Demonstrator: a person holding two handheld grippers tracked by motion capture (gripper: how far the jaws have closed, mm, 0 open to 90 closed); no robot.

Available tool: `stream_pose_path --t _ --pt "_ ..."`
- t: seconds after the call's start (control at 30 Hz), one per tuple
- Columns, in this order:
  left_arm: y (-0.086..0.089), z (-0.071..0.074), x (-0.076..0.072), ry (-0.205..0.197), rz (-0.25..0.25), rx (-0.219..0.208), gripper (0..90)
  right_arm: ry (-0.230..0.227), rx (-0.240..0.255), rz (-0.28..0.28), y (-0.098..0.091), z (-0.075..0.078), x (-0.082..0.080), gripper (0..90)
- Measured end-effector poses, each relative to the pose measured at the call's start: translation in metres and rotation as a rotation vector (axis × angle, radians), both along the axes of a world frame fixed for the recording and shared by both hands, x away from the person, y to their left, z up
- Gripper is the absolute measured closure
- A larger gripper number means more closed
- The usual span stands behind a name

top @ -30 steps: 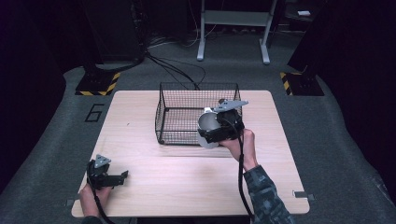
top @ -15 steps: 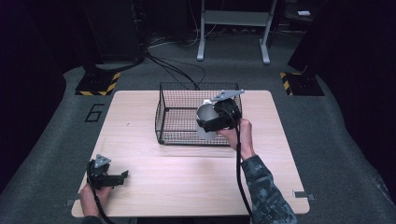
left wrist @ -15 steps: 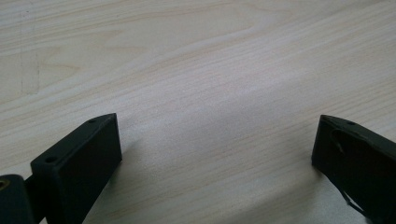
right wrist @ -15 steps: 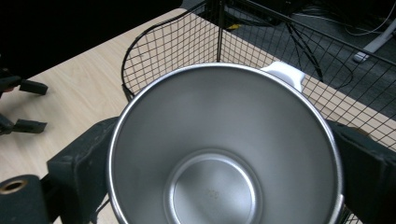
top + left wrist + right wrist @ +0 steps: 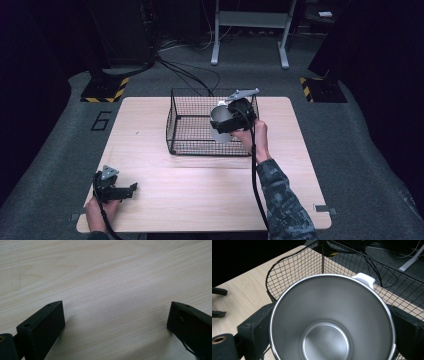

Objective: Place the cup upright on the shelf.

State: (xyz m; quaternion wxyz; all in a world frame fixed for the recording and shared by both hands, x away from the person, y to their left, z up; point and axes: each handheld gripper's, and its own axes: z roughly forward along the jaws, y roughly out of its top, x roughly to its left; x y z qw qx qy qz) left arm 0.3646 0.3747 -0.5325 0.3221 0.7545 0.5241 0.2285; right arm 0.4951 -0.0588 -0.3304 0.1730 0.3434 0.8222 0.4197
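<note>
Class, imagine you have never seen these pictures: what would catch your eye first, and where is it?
First, the shiny steel cup, empty, clamped between the right gripper's black fingers and held over the black wire basket at the far middle of the wooden table. Next, the left gripper at the near left corner, open over bare wood.

Grey carpet point(image 5: 60, 150) bearing a "6" point(image 5: 101, 120); metal stand point(image 5: 250, 30) behind the wooden table point(image 5: 200, 195).
</note>
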Motion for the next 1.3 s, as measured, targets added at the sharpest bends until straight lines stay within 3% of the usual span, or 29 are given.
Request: stream_pose_path --t 0.73,1.3 --pt "0.000 0.000 0.000 -0.003 -0.001 -0.002 1.2 0.022 -0.007 -0.040 0.006 -0.014 0.030 5.8" --pt "0.000 0.000 0.000 -0.004 -0.001 -0.001 1.2 0.047 -0.015 -0.024 0.010 -0.028 0.052 5.8"
